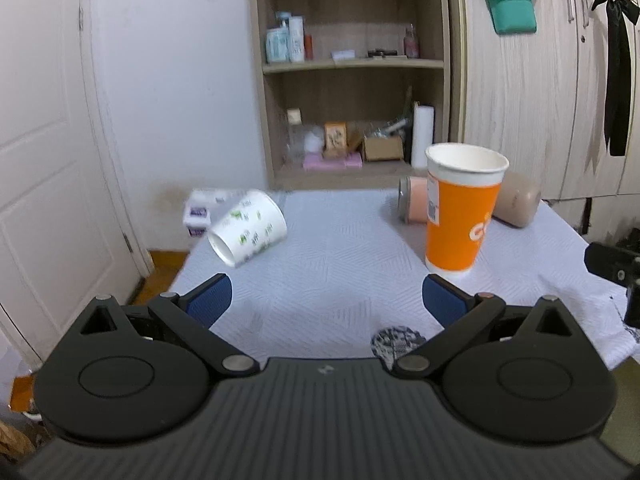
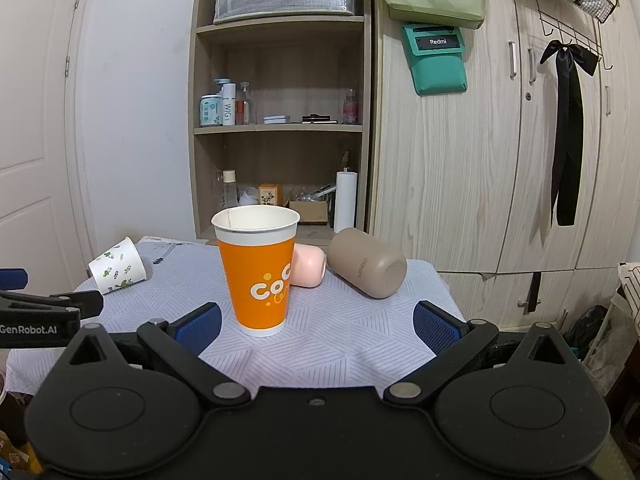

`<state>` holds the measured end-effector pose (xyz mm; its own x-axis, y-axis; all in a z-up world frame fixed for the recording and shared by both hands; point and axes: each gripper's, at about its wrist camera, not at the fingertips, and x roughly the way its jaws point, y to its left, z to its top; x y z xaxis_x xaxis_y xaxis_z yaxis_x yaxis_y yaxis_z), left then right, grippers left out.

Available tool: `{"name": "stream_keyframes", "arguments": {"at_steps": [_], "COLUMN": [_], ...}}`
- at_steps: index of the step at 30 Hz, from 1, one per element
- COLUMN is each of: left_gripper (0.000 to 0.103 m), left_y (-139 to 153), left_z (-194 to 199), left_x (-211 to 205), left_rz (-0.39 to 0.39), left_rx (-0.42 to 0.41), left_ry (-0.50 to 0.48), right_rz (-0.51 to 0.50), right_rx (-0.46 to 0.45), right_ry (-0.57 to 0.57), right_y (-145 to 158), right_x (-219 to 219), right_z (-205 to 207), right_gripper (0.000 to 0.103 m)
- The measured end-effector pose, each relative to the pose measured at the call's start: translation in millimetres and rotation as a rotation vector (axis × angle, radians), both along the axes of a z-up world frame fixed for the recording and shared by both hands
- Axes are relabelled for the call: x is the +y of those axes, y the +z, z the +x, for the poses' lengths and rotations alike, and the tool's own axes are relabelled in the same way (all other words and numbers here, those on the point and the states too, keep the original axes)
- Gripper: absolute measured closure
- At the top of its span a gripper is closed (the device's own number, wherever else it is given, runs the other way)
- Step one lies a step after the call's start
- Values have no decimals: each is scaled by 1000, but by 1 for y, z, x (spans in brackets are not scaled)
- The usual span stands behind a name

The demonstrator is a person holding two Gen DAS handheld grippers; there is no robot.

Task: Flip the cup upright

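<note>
Orange cup, white rim and inside, white and yellow lettering. White paper cup at 9 o'clock of it, green leaf print. Pink cup at 2 o'clock, plain. Tan-brown cup at 3 o'clock, plain matte. Tablecloth white with thin grey line chevrons. Both grippers black, blue pads. Teal pouch, black ribbon, light woodgrain cabinet.

On the table, the paper cup stands upright; a mug and tumbler lie behind it, the printed cup far left.
</note>
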<state>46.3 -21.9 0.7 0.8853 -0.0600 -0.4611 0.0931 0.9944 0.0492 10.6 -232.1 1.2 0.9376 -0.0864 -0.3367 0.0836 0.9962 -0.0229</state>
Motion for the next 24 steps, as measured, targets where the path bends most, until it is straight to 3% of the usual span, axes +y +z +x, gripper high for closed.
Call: {"name": "stream_keyframes", "arguments": {"at_steps": [24], "left_gripper": [0], "left_y": [4], "left_z": [-7], "left_x": [0], "left_rz": [29], "left_rx": [-49], "left_ry": [29], "right_rz": [-17], "right_rx": [-2], "right_ry": [8], "right_y": [0], "right_x": [2], "right_z": [-4], "right_gripper": [0]}}
